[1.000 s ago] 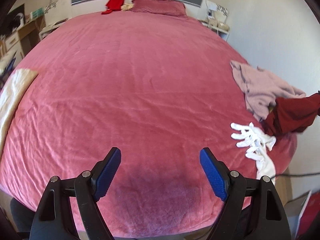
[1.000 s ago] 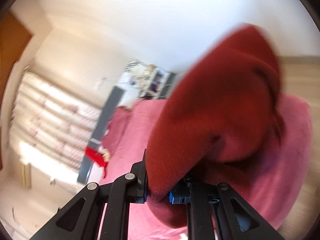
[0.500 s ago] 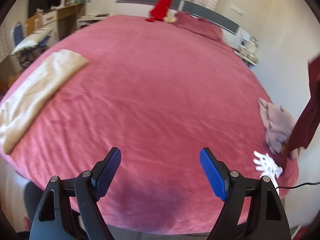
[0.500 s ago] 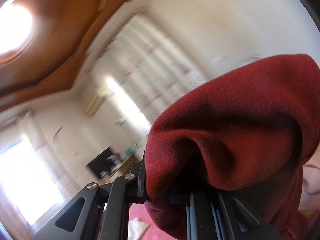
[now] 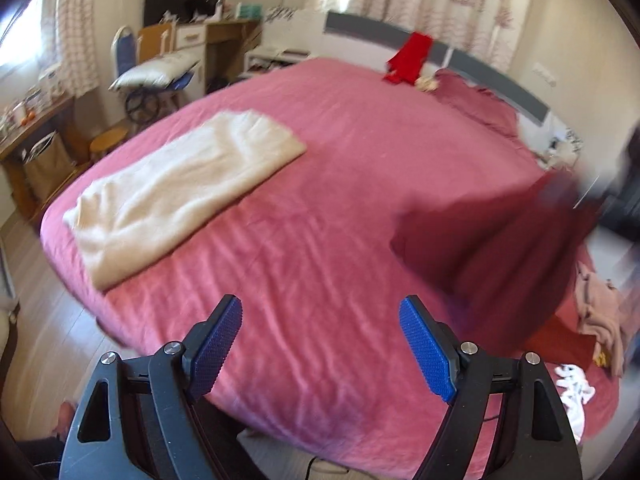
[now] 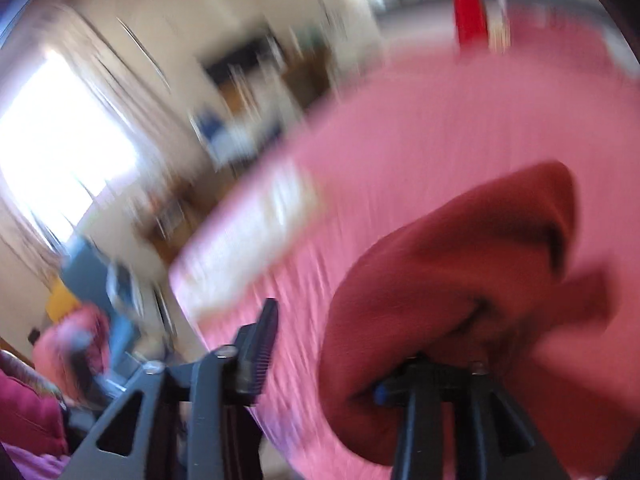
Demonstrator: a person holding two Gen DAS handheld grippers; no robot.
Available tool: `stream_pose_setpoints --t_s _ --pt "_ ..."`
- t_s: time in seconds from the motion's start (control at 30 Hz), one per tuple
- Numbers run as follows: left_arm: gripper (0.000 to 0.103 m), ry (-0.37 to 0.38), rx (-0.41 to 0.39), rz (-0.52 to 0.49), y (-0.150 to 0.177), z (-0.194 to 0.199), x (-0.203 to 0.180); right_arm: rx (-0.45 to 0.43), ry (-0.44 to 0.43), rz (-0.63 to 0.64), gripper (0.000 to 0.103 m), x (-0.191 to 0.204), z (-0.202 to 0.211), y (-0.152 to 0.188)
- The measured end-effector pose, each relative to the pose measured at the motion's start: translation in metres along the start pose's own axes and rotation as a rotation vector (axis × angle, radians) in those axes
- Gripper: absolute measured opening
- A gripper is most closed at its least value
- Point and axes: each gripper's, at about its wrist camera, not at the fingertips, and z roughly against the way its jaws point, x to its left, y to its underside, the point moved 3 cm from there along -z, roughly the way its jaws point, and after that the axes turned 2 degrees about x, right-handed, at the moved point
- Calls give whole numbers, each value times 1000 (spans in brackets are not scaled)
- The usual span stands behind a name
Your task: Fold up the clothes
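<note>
**Red garment over the bed**

The left gripper (image 5: 320,344) hangs wide open and empty above the near edge of the bed (image 5: 340,184). The right gripper (image 6: 320,344) shows a gap between its fingers, the dark red garment (image 6: 460,264) draped over the right finger — whether it grips is unclear through blur. A cream towel (image 5: 180,196) lies folded at left — pink clothes (image 5: 600,304) and white gloves (image 5: 576,384) at right

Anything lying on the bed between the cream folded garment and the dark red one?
Nothing: in the left wrist view only bare pink bedspread separates the cream garment from the dark red garment.
</note>
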Motion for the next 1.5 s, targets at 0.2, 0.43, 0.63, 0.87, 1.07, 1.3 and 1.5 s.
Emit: stream_pose_setpoints --t_s 0.2,0.43,0.63,0.87,1.07,1.3,1.5 --pt "83 -64 86 -10 18 -33 8 157 -172 -26 60 -4 -80 97" --pt "83 -76 135 -69 14 -72 -28 -120 20 -117 63 -65 15 65" --pt "83 -46 125 -104 15 -63 -45 -114 181 -399 67 -127 -23 -6" --pt "83 -65 89 -41 26 -33 -8 2 -21 -75 68 -1 -87 -51" --pt "83 -78 59 137 26 -15 40 95 -213 238 68 114 -137 -85" --pt "83 -104 82 159 23 -34 49 -55 -81 340 69 82 -89 -47" --pt "83 -134 113 -9 3 -86 5 -128 244 -30 69 -84 -4 -44"
